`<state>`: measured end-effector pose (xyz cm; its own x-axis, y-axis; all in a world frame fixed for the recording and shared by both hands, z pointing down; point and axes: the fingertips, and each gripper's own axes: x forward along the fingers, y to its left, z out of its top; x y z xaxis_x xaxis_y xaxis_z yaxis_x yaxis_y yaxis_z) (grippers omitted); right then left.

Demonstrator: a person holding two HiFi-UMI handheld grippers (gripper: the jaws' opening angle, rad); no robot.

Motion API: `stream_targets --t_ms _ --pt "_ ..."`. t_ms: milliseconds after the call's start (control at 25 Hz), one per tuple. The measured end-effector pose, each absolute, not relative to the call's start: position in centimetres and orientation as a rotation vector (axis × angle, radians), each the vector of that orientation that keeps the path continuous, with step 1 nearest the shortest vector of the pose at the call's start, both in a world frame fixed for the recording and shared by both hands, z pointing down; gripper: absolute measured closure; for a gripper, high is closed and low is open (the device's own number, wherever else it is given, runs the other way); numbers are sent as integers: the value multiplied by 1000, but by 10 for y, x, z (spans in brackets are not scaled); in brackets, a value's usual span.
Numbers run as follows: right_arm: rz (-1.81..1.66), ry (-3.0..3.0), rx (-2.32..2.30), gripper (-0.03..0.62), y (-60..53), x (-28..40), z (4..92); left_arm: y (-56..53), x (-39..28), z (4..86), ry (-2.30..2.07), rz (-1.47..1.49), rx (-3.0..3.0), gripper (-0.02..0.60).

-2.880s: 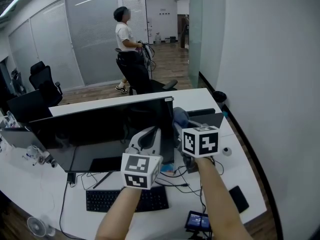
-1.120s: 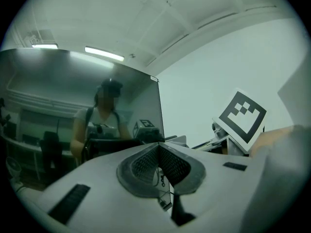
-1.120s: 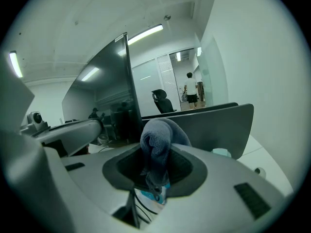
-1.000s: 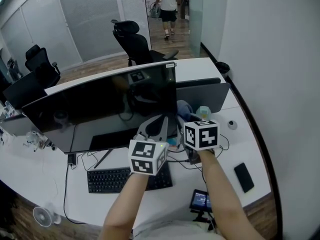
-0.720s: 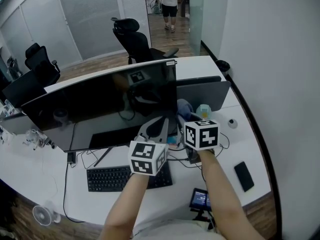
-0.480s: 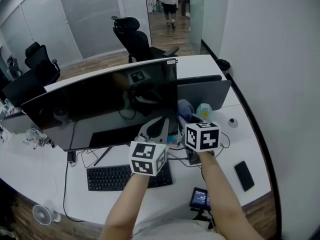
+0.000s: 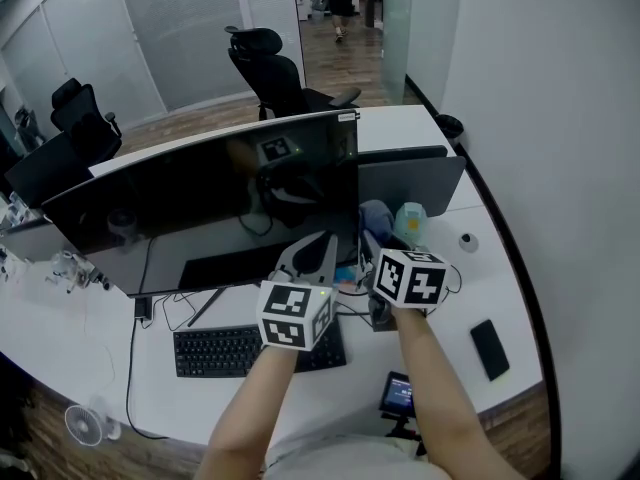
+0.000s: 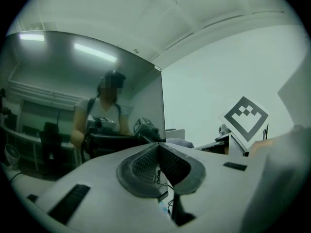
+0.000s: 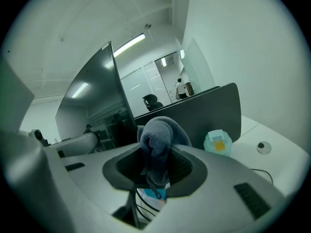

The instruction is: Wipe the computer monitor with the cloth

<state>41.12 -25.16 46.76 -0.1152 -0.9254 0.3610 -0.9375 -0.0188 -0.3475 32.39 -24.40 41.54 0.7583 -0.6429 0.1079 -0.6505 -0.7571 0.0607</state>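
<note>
My right gripper [image 9: 155,168] clamped on blue cloth [image 9: 158,132] — wad left bulging past the 2 jaws so fabric, not plastic, meets glass. Cloth just beside monitor [image 7: 200,203] right edge, low. My left gripper [image 8: 158,160] pressed together, empty — parked below monitor, clear of the wipe.

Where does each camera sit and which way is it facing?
Head view: on the person's head, looking steeply down at the monitor; forearms, left gripper, right gripper show.
Left gripper view: on the left gripper, facing the monitor's right edge; its shut jaws show.
Right gripper view: on the right gripper, facing past the monitor's edge; jaws clamp the cloth.
Shared: both gripper views catch the monitor.
</note>
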Motion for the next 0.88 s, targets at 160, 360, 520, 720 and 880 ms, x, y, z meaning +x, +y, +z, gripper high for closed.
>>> stream_targets --t_ms 160,360,520,720,880 --pt "844 -2167 2068 474 -248 412 479 -244 324 417 -1052 128 2854 574" --pt "894 -2144 2053 474 -242 411 497 -243 326 423 -1043 134 2849 574" --pt "929 -2128 2043 474 -238 411 509 -241 327 428 -1038 141 2842 574" --pt "970 -2109 2029 474 -234 408 523 -240 328 435 -1032 152 2830 574" --pt "987 -2094 2016 474 -231 408 533 -238 328 440 -1030 159 2823 574"
